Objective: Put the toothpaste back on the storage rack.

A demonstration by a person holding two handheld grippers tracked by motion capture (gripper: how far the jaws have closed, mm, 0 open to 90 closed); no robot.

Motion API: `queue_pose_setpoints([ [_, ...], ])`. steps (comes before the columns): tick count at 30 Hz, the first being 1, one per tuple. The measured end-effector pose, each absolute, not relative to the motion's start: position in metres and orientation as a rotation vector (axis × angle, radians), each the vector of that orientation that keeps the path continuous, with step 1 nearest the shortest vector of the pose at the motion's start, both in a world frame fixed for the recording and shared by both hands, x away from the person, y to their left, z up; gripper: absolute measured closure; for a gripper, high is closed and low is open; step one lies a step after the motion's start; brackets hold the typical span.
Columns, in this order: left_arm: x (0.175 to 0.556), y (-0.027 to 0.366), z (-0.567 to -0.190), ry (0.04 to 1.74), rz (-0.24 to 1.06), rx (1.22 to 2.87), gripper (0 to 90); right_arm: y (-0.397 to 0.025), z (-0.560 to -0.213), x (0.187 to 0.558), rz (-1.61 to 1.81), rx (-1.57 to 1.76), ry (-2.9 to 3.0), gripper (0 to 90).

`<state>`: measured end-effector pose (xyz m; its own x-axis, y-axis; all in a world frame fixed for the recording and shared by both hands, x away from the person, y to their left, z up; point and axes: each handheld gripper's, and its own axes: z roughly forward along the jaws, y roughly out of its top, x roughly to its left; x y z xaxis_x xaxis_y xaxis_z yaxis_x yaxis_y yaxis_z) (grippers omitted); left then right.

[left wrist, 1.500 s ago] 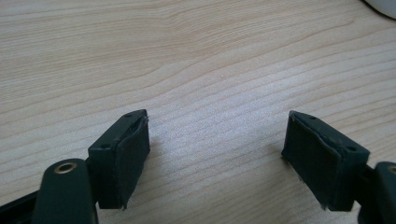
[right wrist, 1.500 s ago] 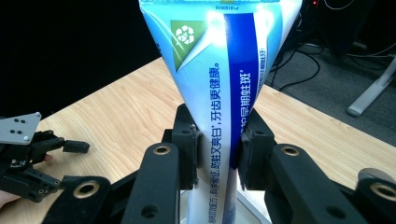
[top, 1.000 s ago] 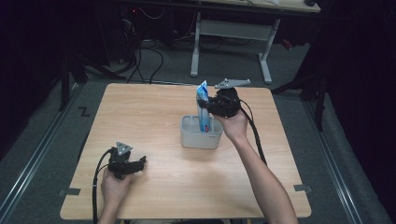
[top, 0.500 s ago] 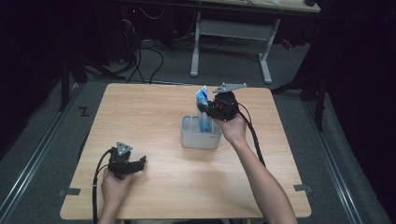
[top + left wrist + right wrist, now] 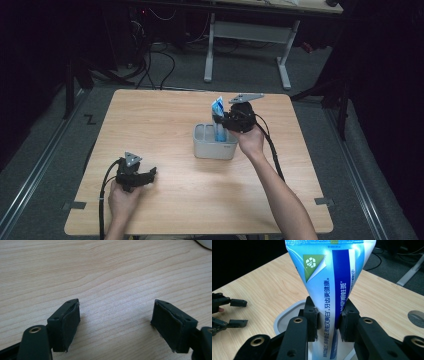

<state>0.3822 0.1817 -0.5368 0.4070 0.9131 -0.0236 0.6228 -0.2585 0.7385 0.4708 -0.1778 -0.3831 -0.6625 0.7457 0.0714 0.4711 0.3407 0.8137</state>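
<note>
Toothpaste tube (image 5: 329,282) between right fingers (image 5: 310,317).

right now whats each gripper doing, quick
Left gripper: open, holding nothing, low over the table.
Right gripper: shut on the toothpaste tube, above the grey holder.

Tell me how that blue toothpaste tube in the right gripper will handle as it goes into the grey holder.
The toothpaste tube probably gives: the right gripper pinches its narrow part while the flat crimped end fans wide above. Its glossy skin may be slippery. Standing tall in the grey holder, it will likely lean on the rim.
</note>
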Motion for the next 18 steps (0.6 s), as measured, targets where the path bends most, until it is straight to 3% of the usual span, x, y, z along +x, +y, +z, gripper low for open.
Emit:
queue_pose_setpoints([
  [18, 0.382, 0.181, -0.537, 1.304, 0.549, 1.989, 23.1, -0.173, -0.399, 0.472, 1.192, 1.099, 2.332, 71.1],
])
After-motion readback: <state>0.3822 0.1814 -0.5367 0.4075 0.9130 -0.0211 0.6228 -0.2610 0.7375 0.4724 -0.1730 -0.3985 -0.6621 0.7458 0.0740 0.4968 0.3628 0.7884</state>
